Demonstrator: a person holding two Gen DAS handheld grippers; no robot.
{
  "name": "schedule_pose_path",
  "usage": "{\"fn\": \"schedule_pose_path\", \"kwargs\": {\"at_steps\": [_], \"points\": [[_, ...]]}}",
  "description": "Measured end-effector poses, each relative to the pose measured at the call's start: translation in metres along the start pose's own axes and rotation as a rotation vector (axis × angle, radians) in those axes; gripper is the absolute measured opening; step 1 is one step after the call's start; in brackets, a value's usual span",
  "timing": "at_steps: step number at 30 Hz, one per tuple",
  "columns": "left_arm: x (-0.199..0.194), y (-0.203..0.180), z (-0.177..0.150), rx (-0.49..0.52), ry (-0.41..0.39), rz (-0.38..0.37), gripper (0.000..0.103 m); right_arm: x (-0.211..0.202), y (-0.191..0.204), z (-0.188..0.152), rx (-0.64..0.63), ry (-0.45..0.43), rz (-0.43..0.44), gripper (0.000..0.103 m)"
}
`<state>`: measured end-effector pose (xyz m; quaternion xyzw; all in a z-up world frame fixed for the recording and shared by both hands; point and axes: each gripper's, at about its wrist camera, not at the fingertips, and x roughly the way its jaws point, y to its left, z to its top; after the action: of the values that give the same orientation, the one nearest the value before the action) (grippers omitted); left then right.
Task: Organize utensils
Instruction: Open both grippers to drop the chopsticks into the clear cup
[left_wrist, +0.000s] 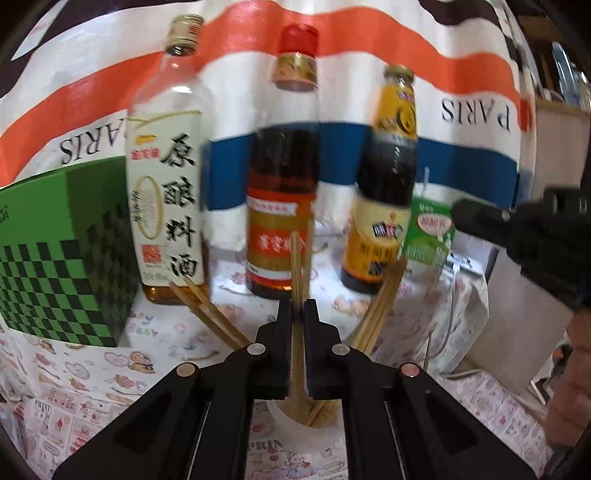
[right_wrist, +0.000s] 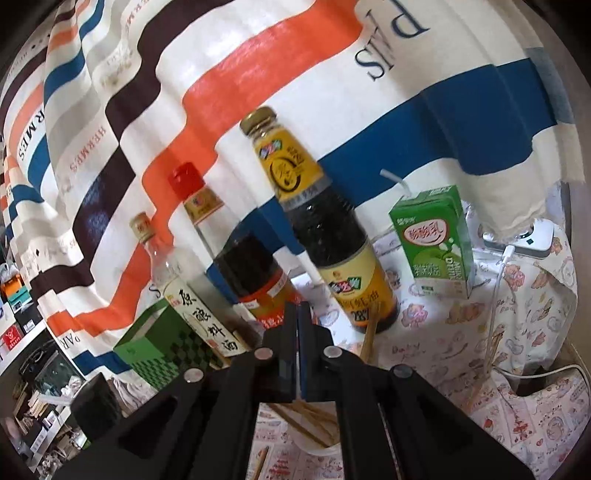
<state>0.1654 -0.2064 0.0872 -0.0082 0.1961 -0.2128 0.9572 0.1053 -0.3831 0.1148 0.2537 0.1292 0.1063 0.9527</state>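
My left gripper (left_wrist: 297, 308) is shut on a single wooden chopstick (left_wrist: 295, 258) that stands upright between its jaws. Its lower end reaches into a white cup (left_wrist: 277, 414) just beneath the fingers. Several more chopsticks (left_wrist: 382, 306) lean out of the cup to the left and right. My right gripper (right_wrist: 297, 314) is shut with nothing between its jaws and hovers over the same cup (right_wrist: 317, 448), whose chopsticks (right_wrist: 310, 424) show under it. In the left wrist view the right gripper (left_wrist: 460, 214) comes in from the right edge.
Three bottles stand in a row behind the cup: a cooking wine bottle (left_wrist: 166, 192), a red-capped bottle (left_wrist: 284, 177) and a yellow-labelled bottle (left_wrist: 388, 192). A green checkered box (left_wrist: 62, 258) is at the left and a green milk carton (right_wrist: 436, 243) at the right. A striped cloth hangs behind. A white cable (right_wrist: 496, 295) lies at the right.
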Motion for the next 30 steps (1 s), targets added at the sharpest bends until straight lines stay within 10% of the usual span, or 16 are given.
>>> {"fn": "schedule_pose_path", "kwargs": {"at_steps": [9,30], "points": [[-0.033,0.022,0.002,-0.044,-0.057,0.028,0.035,0.003,-0.001,0.000,-0.009,0.023,-0.049,0.028],[-0.167,0.089,-0.058,-0.091,-0.214,0.239,0.086,-0.020,0.055,-0.023,-0.161,0.100,-0.008,0.049]]}}
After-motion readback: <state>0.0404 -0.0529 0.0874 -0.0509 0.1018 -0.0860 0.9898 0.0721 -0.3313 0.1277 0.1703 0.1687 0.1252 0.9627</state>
